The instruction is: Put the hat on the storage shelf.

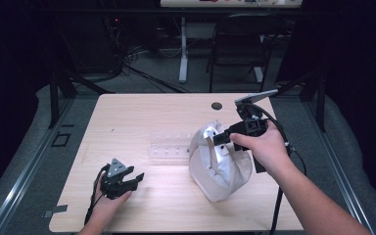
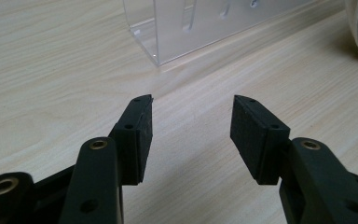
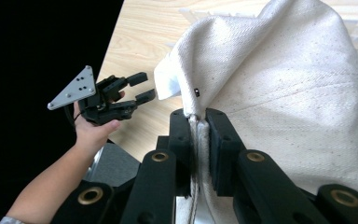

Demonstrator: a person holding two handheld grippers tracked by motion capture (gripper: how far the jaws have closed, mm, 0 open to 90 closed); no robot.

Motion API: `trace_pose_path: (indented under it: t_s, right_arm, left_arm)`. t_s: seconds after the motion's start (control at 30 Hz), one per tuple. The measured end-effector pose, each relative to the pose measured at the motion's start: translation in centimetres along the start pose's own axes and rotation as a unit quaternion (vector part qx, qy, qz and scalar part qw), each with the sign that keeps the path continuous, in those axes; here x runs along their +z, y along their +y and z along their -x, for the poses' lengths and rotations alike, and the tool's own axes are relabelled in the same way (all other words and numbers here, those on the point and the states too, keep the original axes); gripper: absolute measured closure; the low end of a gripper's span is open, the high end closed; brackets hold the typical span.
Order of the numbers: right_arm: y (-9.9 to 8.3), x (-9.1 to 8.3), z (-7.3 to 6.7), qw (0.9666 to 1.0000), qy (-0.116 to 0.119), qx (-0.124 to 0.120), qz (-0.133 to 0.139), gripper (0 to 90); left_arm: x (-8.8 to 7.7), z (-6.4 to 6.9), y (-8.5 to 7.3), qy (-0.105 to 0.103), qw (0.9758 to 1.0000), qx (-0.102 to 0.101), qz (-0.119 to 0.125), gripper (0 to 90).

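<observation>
— Where's the cloth bag (image 1: 220, 164) sitting, from where you stand?

— Right of centre in the high view, low on the wooden table (image 1: 142, 115). Its bulk rests on the tabletop, and its top edge is drawn up toward the upper right of the frame.

— So which way does it run?

— Its long axis slants from the rounded bottom at the lower part of the frame up to the gathered top near the right gripper (image 1: 223, 138). The open end points up and to the right, the closed end down toward the near table edge.

— And that gripper, how does it stand?

— Pinched tight. In the right gripper view the two black jaws are pressed together on a seam or strap of the bag (image 3: 284, 84), with the fabric squeezed flat between the pads (image 3: 216, 140) and the rest of the cloth hanging off to the right of the frame.

— What about the other one?

— The left gripper (image 1: 127, 182) is at the lower left of the high view, lying low over the table in the person's hand, well apart from the bag. In the left gripper view its jaws are spread wide with only bare wood between them. Beyond them, at the top of that frame, stands a clear plastic rack (image 2: 200, 25), which lies just left of the bag in the high view
</observation>
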State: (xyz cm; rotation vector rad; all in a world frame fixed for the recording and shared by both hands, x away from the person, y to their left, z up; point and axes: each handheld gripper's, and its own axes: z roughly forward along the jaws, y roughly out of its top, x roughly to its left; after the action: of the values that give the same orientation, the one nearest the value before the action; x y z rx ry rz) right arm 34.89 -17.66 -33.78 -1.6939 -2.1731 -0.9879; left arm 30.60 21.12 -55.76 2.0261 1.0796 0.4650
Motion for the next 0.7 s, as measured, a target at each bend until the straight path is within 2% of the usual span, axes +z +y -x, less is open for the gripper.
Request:
trace_pose_path:
  t_s: [0.23, 0.4, 0.7]
  right_arm:
    - [0.8, -1.2, -0.2, 0.9998, -0.020, -0.001, 0.005, 81.6]
    - [1.6, -2.1, -0.9, 0.9990, -0.043, -0.008, 0.013, 81.6]
    - [3.1, -3.2, -1.9, 0.9983, -0.051, -0.009, 0.027, 81.6]
  left_arm:
    - [-0.1, 0.0, 0.0, 0.000, 1.0000, -0.005, 0.002, 49.2]
    - [-0.1, 0.0, 0.0, -0.001, 1.0000, -0.003, 0.000, 49.2]
    - [-0.1, 0.1, 0.1, -0.003, 1.0000, -0.002, -0.002, 49.2]
